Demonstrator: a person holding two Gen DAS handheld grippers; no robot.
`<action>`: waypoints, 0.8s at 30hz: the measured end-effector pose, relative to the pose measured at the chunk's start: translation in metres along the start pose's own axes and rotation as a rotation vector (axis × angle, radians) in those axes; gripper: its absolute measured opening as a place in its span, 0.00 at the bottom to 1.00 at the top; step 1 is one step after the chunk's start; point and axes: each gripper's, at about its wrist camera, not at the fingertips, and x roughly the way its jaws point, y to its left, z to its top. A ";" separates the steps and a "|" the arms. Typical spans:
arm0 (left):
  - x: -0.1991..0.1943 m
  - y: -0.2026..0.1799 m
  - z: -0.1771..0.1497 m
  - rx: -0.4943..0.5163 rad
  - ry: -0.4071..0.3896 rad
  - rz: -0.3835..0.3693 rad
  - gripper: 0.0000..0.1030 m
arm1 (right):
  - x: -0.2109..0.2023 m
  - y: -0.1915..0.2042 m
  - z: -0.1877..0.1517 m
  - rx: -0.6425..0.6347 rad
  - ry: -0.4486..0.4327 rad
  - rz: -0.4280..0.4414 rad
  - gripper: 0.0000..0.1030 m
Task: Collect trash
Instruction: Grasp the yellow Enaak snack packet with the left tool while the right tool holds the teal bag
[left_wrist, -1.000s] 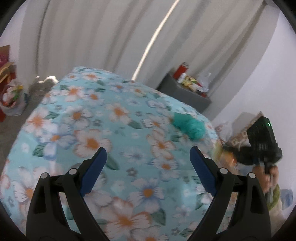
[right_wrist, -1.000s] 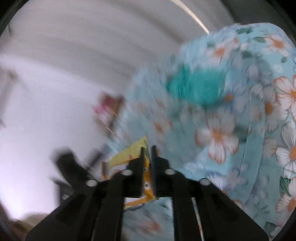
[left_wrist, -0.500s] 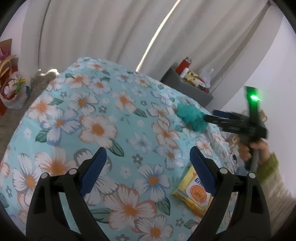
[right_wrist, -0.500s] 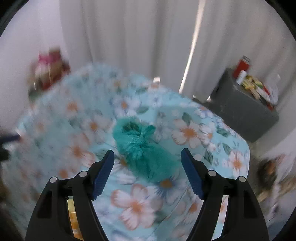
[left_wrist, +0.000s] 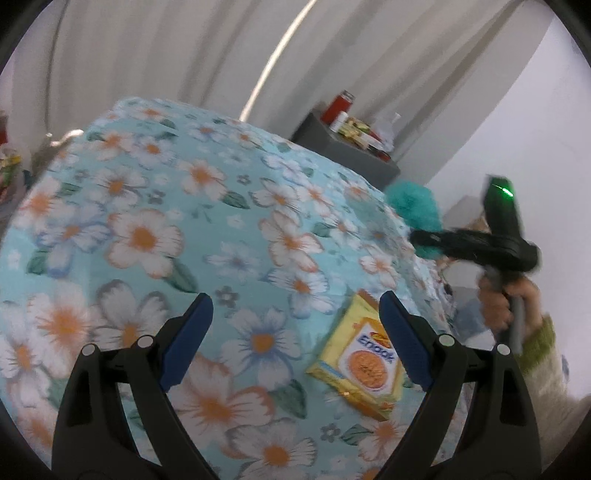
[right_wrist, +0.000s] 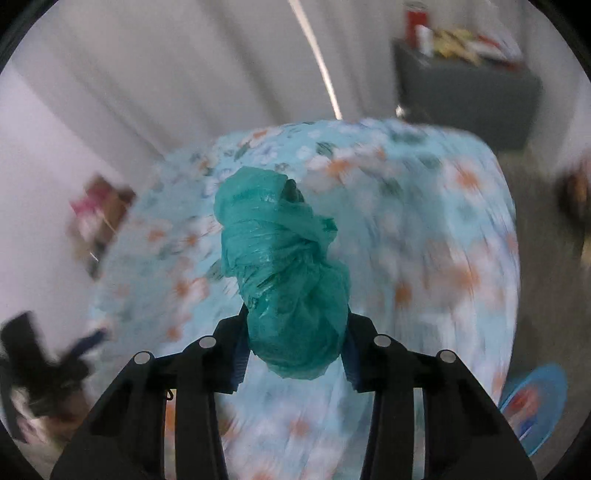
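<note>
- Right wrist view: the right tool (right_wrist: 293, 354) has its jaws closing around the lower end of a knotted teal plastic bag (right_wrist: 284, 266); the blue pads sit against both sides of the bundle.
- That bag lies on a bed with a light-blue floral sheet (right_wrist: 424, 229); much of the sheet is blurred here.
- Left wrist view: the left tool (left_wrist: 295, 332) stands wide, jaws easing inward a little, with nothing between them; it hangs over the floral sheet (left_wrist: 155, 206).
- A flat yellow snack packet (left_wrist: 360, 360) lies on the sheet, partly behind the left tool's right-hand finger.
- Farther off in this view, the right tool (left_wrist: 421, 238) meets the teal bag (left_wrist: 413, 206) near the bed's far edge, gripped by a hand (left_wrist: 498, 299) in a green-cuffed sleeve.
- A grey side cabinet (left_wrist: 347, 155) with a red can and clutter stands against the white curtain (left_wrist: 166, 48).
</note>
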 end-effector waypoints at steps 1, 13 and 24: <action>0.007 -0.002 0.000 -0.006 0.023 -0.021 0.79 | -0.007 -0.006 -0.008 0.024 -0.006 0.022 0.39; 0.069 -0.033 -0.027 0.078 0.252 -0.014 0.01 | -0.039 -0.027 -0.171 0.315 -0.021 0.121 0.39; -0.008 -0.028 -0.075 0.005 0.204 -0.039 0.02 | -0.033 0.000 -0.194 0.249 0.029 0.059 0.41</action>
